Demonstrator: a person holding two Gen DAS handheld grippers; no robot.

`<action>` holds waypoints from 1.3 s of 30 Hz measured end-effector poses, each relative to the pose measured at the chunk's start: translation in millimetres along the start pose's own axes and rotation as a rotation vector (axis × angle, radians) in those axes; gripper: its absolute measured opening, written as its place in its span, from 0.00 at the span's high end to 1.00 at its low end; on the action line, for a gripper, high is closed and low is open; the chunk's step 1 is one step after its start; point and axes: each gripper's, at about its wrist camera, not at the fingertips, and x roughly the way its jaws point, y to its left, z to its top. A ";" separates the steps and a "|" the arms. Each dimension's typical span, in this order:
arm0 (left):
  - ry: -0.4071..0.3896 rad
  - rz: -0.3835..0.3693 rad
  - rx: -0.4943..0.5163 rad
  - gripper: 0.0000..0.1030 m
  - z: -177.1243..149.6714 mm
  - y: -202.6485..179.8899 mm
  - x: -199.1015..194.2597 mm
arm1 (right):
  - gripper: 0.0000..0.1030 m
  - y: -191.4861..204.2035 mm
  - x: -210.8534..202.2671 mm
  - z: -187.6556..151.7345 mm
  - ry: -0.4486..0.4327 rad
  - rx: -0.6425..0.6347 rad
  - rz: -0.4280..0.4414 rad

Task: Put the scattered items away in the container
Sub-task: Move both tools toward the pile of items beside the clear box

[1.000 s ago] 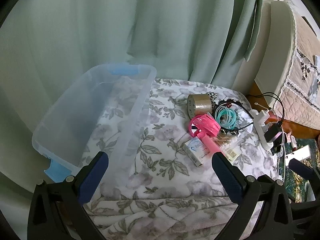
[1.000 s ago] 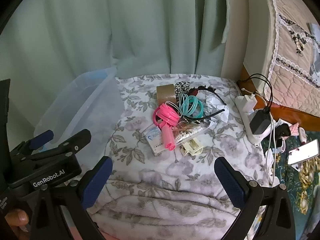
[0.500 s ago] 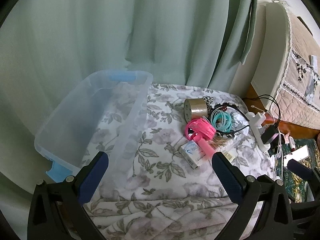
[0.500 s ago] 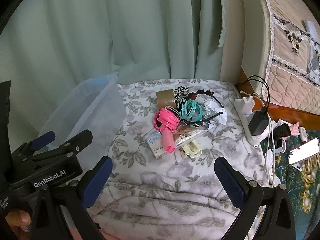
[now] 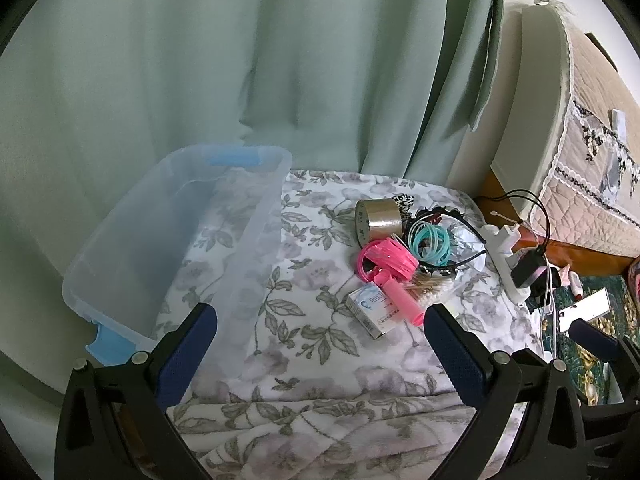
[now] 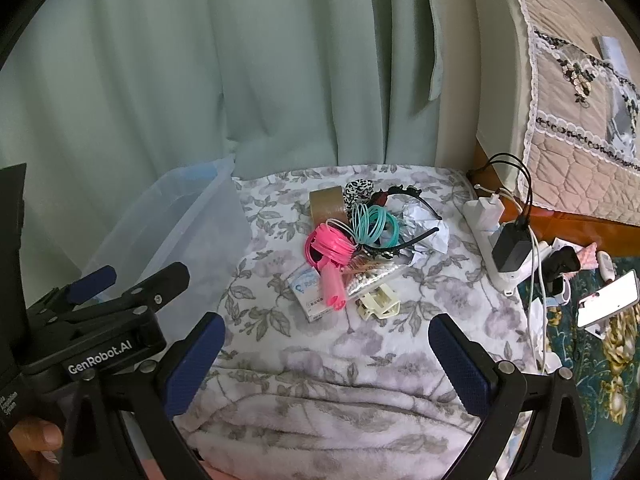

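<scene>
A clear plastic bin [image 5: 120, 248] [image 6: 168, 216] with blue handles stands empty on the left of a floral blanket. To its right lies a heap: a brown tape roll [image 5: 378, 220] [image 6: 326, 204], pink rings on a pink handle [image 5: 386, 260] [image 6: 330, 248], teal rings [image 5: 430, 240] [image 6: 376, 226], a small white box [image 5: 370, 310] [image 6: 308, 292], a black headband [image 6: 412, 216], crumpled paper [image 6: 424, 228] and a cream clip [image 6: 378, 306]. My left gripper [image 5: 320, 340] is open and empty, near the bin's right wall. My right gripper [image 6: 326, 344] is open and empty, short of the heap.
Green curtains hang behind the blanket. A white power strip [image 6: 492, 236] with a black charger and cables sits at the right edge. A phone [image 6: 608, 300] and small items lie on the patterned floor. A quilted bed [image 6: 580, 100] rises at right.
Both views have drawn back and up slightly from the heap and the bin. Nothing was picked up; both grippers stay open.
</scene>
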 end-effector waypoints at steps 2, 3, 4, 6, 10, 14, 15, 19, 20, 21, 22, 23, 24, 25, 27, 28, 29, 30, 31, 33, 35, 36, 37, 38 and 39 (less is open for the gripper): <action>-0.003 0.001 0.001 0.00 0.3 -0.3 -0.7 | 0.00 -0.8 -0.9 -1.5 -0.003 0.002 0.000; -0.004 0.000 0.000 0.00 0.4 -0.5 -0.8 | 0.00 -1.3 -1.2 -1.8 -0.004 0.002 0.001; -0.003 -0.002 -0.001 0.00 0.7 -0.5 -0.4 | 0.00 -1.2 -1.1 -2.0 -0.004 0.003 0.001; 0.001 -0.004 -0.003 0.00 0.6 -0.6 0.1 | 0.00 -1.2 -1.6 -1.5 -0.007 0.004 0.001; 0.005 -0.007 -0.004 0.00 0.4 -0.2 1.2 | 0.00 -1.3 -1.9 -0.8 -0.007 0.004 -0.002; -0.010 0.003 -0.008 0.00 -1.9 -2.7 1.1 | 0.00 -1.3 -0.8 -0.7 -0.003 0.006 -0.002; -0.021 0.007 -0.003 0.00 -2.1 -3.2 0.4 | 0.00 -1.4 -0.3 -0.7 -0.002 0.007 -0.002; -0.034 0.018 0.006 0.00 -1.9 -4.6 0.8 | 0.00 -1.4 2.2 -1.6 0.005 0.008 -0.001; -0.032 0.016 0.005 0.00 -1.8 -4.6 1.5 | 0.00 -1.6 2.9 -1.6 0.007 0.009 -0.001; -0.029 0.013 0.004 0.00 -1.6 -4.6 2.5 | 0.00 -1.8 3.7 -1.6 0.009 0.010 0.000; -0.026 0.012 0.005 0.00 -1.7 -4.7 3.8 | 0.00 -1.8 4.5 -1.7 0.011 0.010 -0.001; -0.023 0.011 0.007 0.00 -1.5 -5.2 5.1 | 0.00 -1.9 5.3 -1.8 0.013 0.010 -0.002; -0.021 0.011 0.010 0.00 -1.4 -5.8 6.4 | 0.00 -2.3 6.4 -2.1 0.017 0.011 -0.002; -0.020 0.013 0.015 0.00 -1.4 -6.5 7.8 | 0.00 -2.8 7.6 -2.4 0.020 0.012 -0.001; -0.025 0.017 0.026 0.00 -1.2 -9.0 10.7 | 0.00 -4.5 11.0 -3.0 0.029 0.017 -0.002; -0.027 0.019 0.031 0.00 -1.0 -10.4 12.4 | 0.00 -5.6 12.8 -3.3 0.034 0.019 -0.002; -0.025 0.019 0.037 0.00 -0.3 -12.0 15.1 | 0.00 -7.3 15.4 -3.2 0.041 0.024 -0.001; -0.020 0.016 0.043 0.00 0.6 -13.5 18.4 | 0.00 -9.1 18.0 -3.2 0.048 0.029 0.000; -0.010 0.011 0.051 0.00 1.4 -15.4 22.8 | 0.00 -11.3 20.4 -3.1 0.055 0.034 0.002; 0.019 0.001 0.059 0.00 2.9 -18.6 31.0 | 0.00 -15.5 25.2 -3.0 0.066 0.042 0.004; 0.041 -0.016 0.058 0.00 4.2 -21.1 37.7 | 0.00 -20.4 31.2 -2.5 0.078 0.048 0.010; 0.052 -0.025 0.061 0.00 5.0 -22.8 41.9 | 0.00 -23.1 33.8 -2.4 0.084 0.053 0.015; 0.058 -0.032 0.063 0.00 5.8 -24.7 45.1 | 0.00 -25.6 36.6 -2.2 0.089 0.058 0.017; 0.063 -0.041 0.064 0.00 6.7 -26.6 48.3 | 0.00 -27.7 39.1 -1.9 0.093 0.061 0.016; 0.062 -0.047 0.064 0.00 7.6 -28.4 50.6 | 0.00 -29.6 40.7 -1.9 0.093 0.064 0.017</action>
